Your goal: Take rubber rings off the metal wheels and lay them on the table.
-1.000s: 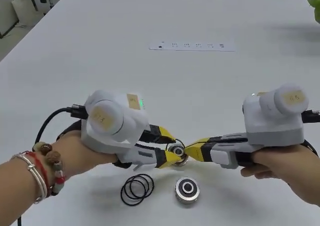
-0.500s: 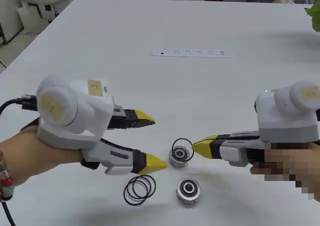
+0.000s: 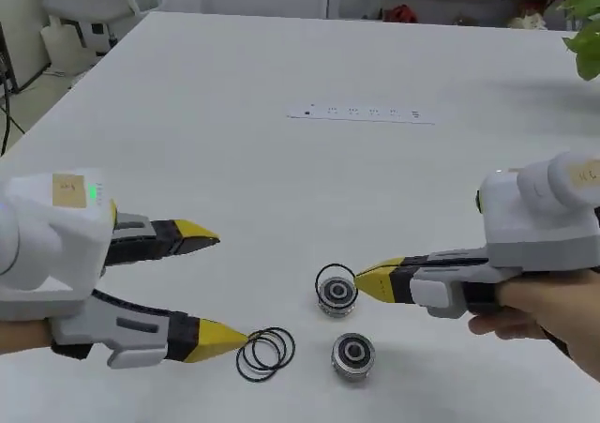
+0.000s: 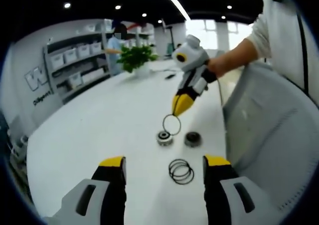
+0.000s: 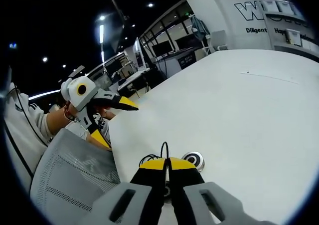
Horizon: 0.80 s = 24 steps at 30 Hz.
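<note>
Left gripper (image 3: 214, 287) is being held low over the left of the table (image 3: 281, 179). Its 2 jaws are spread wide and nothing is being gripped. It is standing off from the work, probably so that the pull is left to the other gripper.

Just beside its lower tip, a pile of rings (image 3: 265, 351) is lying flat on the table. 3 or 4 loops are overlapping, but an exact count cannot be made. These are being read as rings already stripped and gathered in 1 spot.

Right of the pile, 2 wheels are sitting close together but apart: far wheel (image 3: 337, 294) and near wheel (image 3: 352, 355). Both are resting on their flat faces, so no rolling is expected.

A ring (image 3: 334, 267) is being pinched at 1 point of its loop by right gripper (image 3: 367, 280), whose jaws are closed on it. The loop is standing up at the far wheel's edge. Whether it is fully clear of the groove cannot be told.

Step in hand, as judged: the ring is being lifted off, to be laid with the pile.
</note>
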{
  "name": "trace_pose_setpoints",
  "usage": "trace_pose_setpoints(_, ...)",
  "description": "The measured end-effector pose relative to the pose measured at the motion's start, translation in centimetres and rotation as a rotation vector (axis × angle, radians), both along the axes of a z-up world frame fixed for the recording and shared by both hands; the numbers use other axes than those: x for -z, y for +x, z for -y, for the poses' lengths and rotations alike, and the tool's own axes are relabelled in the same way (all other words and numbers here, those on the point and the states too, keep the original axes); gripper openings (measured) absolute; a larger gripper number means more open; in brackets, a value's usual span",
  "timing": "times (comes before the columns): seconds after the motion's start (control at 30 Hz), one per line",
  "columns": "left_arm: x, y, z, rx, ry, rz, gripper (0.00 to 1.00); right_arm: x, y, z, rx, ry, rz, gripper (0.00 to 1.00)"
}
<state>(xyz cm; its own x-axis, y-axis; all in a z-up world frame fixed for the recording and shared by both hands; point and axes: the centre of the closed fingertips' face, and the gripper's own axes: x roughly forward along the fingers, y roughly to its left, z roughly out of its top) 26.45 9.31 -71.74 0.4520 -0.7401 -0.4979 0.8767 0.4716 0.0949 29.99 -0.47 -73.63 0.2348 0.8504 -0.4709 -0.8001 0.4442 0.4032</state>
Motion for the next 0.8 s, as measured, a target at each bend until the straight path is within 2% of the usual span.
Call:
trace_pose_setpoints(0.4,0.6,-1.6,-1.5,-0.043,-0.011,-0.020,0.64,-0.3,-1.6,-1.4,-0.045,-0.007,0.000,0.00)
trace_pose_setpoints(0.8,1.4,-3.2,-2.3,-0.074,-0.033,-0.035,0.63,-0.2,-3.1,-3.0,-0.095,-0.017,-0.012,0.00)
